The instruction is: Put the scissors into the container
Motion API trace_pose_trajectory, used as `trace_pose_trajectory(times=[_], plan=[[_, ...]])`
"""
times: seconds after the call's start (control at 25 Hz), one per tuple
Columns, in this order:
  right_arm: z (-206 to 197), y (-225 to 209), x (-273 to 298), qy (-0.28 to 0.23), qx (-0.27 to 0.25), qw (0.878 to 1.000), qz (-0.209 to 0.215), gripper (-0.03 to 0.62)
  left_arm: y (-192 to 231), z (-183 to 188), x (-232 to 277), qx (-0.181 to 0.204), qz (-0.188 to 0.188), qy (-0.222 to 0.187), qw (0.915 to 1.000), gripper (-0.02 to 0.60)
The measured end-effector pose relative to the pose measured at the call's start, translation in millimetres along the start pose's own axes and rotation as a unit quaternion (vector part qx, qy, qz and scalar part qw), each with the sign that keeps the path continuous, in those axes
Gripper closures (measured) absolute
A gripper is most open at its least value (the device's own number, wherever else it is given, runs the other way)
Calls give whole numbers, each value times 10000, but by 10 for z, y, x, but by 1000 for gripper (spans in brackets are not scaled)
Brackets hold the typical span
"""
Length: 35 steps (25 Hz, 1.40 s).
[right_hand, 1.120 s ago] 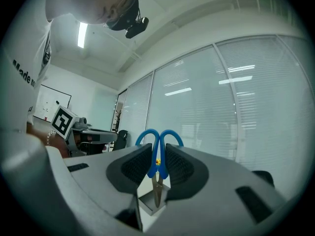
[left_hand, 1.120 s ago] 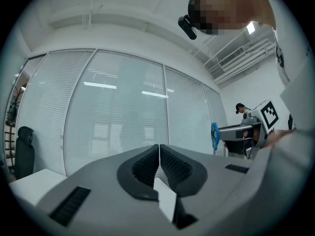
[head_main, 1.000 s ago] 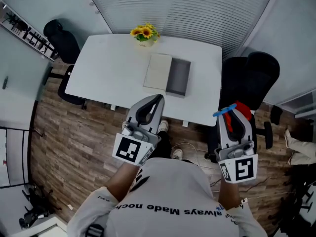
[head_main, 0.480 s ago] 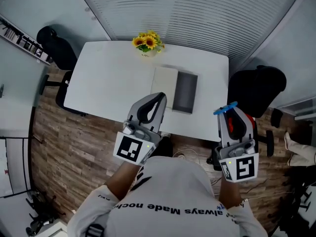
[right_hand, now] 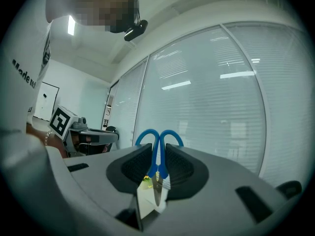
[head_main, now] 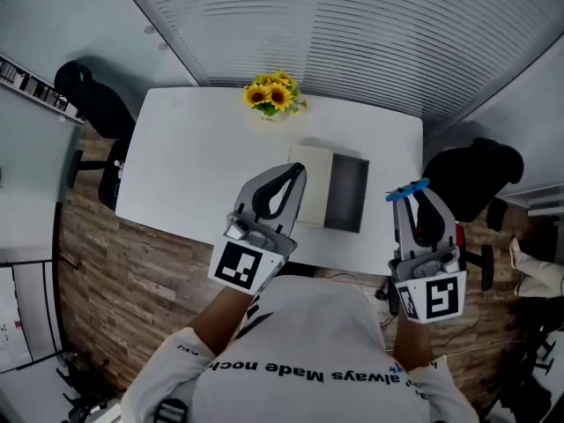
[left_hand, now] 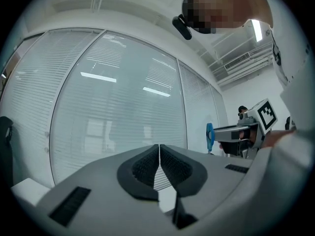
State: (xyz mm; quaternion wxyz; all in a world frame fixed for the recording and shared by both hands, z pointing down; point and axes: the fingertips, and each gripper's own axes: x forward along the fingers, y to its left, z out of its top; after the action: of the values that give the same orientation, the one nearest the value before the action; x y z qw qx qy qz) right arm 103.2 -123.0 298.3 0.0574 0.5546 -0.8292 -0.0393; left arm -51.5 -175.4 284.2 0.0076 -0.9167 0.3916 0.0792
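Right gripper view: hand-held gripper [right_hand: 157, 150] clamps scissors [right_hand: 156, 164] (blue handles outward).

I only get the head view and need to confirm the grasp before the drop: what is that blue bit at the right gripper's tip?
Observer: Blue-handled metal scissors, clamped in the right gripper, handle loops sticking out forward.
Operator: Which way do the blades point?
Observer: Back toward that gripper's body.
Operator: And the left gripper?
Observer: Its jaws are shut together, nothing between them.
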Motion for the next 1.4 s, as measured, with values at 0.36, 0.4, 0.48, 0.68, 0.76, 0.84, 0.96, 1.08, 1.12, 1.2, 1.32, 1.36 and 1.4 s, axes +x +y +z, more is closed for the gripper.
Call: trace_pose_trajectory(times=[0.36,0.4,0.48,0.68,0.76,0.84,0.96,1.08,1.12,1.2,1.32,1.36,1.4], plan=[[-147,-149,470,203,77,9997,-83,499,344,-207,389,-114,-177,161,9996,557],[-153,-175,485,210,83,9997,-91,499,341,-210,422,-121,-192,160,9996,557],[-164,-222,500,211,98,9997,-96,499,322,-213,471,-130,-202,169,9996,557],[-182,-347,425,180,136,9997,-37,499,195,-226,555,-97,-162,203,9996,557],[-190,-397,377,177,152,9997,4,499,136,-222,577,-90,-120,193,9997,557],[-195,-443,330,185,149,9997,52,499,78,-227,589,-85,-83,199,9997,557],[-210,-516,276,185,129,9997,122,499,-4,-259,627,-92,-46,222,9997,557],[-219,-551,253,187,109,9996,181,499,-68,-261,655,-102,-25,218,9997,557],[-222,-550,249,188,107,9996,197,499,-87,-253,655,-97,-30,213,9997,557],[-239,-546,254,206,109,9995,230,499,-112,-238,649,-68,-46,215,9997,557],[-286,-517,280,278,104,9991,296,499,-114,-219,636,-45,-48,209,9998,557],[-306,-502,289,303,99,9990,321,499,-111,-219,628,-43,-40,213,9998,557],[-329,-487,300,328,95,9988,345,499,-106,-221,621,-38,-30,216,9998,557]])
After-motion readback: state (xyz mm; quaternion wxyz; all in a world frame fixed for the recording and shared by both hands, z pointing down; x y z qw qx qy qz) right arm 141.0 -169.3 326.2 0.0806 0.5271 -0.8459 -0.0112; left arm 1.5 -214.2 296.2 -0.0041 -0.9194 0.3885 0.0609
